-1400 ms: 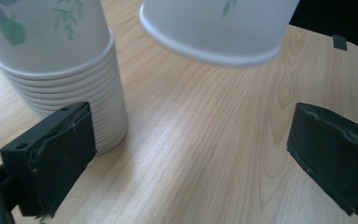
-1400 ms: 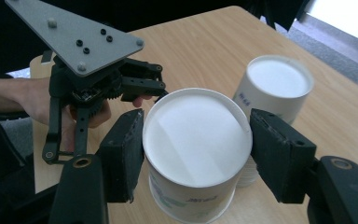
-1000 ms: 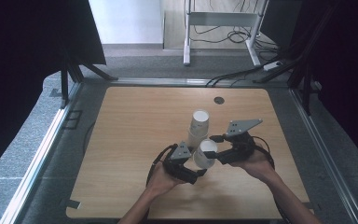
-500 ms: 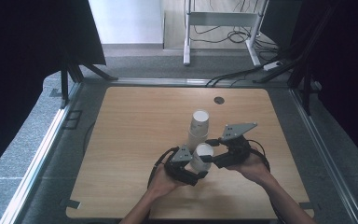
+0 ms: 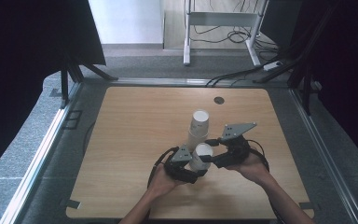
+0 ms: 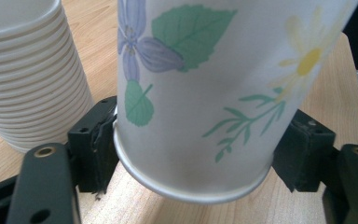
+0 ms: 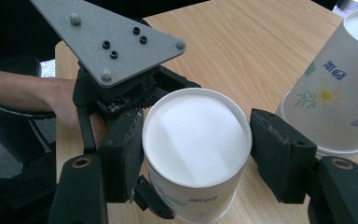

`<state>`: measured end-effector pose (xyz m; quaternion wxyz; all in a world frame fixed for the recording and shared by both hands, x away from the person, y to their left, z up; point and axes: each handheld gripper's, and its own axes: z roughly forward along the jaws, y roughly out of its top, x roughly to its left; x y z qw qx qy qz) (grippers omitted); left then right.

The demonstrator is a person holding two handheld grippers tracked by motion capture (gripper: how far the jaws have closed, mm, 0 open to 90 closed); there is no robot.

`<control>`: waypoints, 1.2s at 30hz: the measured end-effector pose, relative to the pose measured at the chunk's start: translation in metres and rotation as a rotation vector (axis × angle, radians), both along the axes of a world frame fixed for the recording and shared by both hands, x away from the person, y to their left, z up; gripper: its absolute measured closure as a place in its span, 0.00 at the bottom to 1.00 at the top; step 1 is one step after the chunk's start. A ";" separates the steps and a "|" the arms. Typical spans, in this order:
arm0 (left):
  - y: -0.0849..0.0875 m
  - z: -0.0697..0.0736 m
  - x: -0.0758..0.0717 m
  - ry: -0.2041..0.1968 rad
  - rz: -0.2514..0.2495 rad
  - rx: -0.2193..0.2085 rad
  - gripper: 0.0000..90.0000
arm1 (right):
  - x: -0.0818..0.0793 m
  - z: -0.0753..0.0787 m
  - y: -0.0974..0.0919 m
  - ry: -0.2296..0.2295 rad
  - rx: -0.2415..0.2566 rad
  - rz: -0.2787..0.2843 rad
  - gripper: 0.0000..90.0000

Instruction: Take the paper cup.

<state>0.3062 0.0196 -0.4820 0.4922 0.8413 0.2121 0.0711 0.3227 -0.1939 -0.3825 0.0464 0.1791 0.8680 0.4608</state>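
**Both claws clamped on one upside-down paper cup**

A single paper cup point(image 5: 201, 156) with a flower and leaf print stands upside down, its white base up, a little toward the near edge of the wooden tabletop point(image 5: 135, 130) and about midway between its left and right edges. Both claws hold it at once.

The left claw point(image 5: 193, 173) comes at it from the near-left side. Its jaws have just been closing, and in the left gripper view the two black pads point(image 6: 98, 140) press against the cup's wall point(image 6: 200, 93) low down, close to the rolled rim, which sits just above the wood.

The right claw point(image 5: 212, 161) reaches in from the right. In the right gripper view its jaws are shut on the cup near the upturned base point(image 7: 196, 135), one pad point(image 7: 279, 154) on either side, with the left claw's grey three-cornered plate point(image 7: 112, 39) and the person's left hand point(image 7: 79, 109) just beyond the cup.

A stack of nested paper cups point(image 5: 198, 127), also upside down, stands just beside the held cup on the side toward the far edge; the high view shows it leaning a little. In the left gripper view its many stacked rims point(image 6: 32, 93) rest on the wood, close to the held cup but apart from it.

A small dark round disc point(image 5: 219, 100) lies near the far edge, well apart from the cups.
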 end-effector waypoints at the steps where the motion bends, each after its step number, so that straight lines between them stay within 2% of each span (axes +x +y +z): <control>1: 0.000 0.000 0.000 0.000 0.000 0.000 0.30 | 0.000 0.000 0.000 0.000 0.000 0.000 0.41; 6: 0.001 0.002 0.001 0.004 -0.003 0.020 0.32 | 0.001 -0.001 -0.001 0.001 0.004 0.001 0.40; 10: 0.003 0.006 0.002 0.001 -0.007 0.057 0.33 | 0.002 -0.002 -0.002 0.000 0.011 0.003 0.39; 13: 0.004 0.010 0.003 -0.005 -0.013 0.092 0.34 | 0.002 -0.002 -0.004 0.000 0.018 -0.006 0.34; 16: 0.006 0.013 0.003 -0.015 -0.012 0.136 0.34 | 0.002 -0.002 -0.007 -0.006 0.021 -0.007 0.31; 17: 0.007 0.016 0.003 -0.017 -0.014 0.164 0.34 | 0.002 -0.001 -0.008 -0.007 0.019 -0.008 0.27; 18: 0.007 0.016 0.003 -0.017 -0.014 0.164 0.35 | 0.002 -0.001 -0.008 -0.007 0.019 -0.008 0.27; 19: 0.007 0.018 0.003 -0.020 -0.019 0.196 0.35 | 0.001 -0.001 -0.008 -0.008 0.010 0.000 0.26; 20: 0.007 0.018 0.003 -0.020 -0.019 0.196 0.35 | 0.001 -0.001 -0.008 -0.008 0.010 0.000 0.26; 23: 0.008 0.022 0.004 -0.030 -0.036 0.261 0.35 | -0.001 -0.001 -0.008 -0.015 -0.005 0.012 0.23; 24: 0.008 0.025 0.004 -0.036 -0.048 0.304 0.35 | -0.002 -0.002 -0.007 -0.025 -0.024 0.015 0.21; 25: 0.007 0.026 0.003 -0.039 -0.051 0.322 0.35 | -0.003 -0.003 -0.007 -0.027 -0.033 0.019 0.20; 27: 0.007 0.027 0.003 -0.039 -0.059 0.339 0.35 | -0.004 -0.004 -0.006 -0.030 -0.051 0.026 0.18; 34: 0.000 0.038 0.002 -0.055 -0.098 0.447 0.34 | -0.006 -0.008 -0.006 -0.033 -0.104 0.043 0.15; 35: -0.002 0.040 0.002 -0.065 -0.111 0.483 0.34 | -0.006 -0.009 -0.006 -0.039 -0.122 0.050 0.15; 36: -0.002 0.040 0.002 -0.065 -0.111 0.483 0.34 | -0.006 -0.009 -0.006 -0.039 -0.122 0.050 0.15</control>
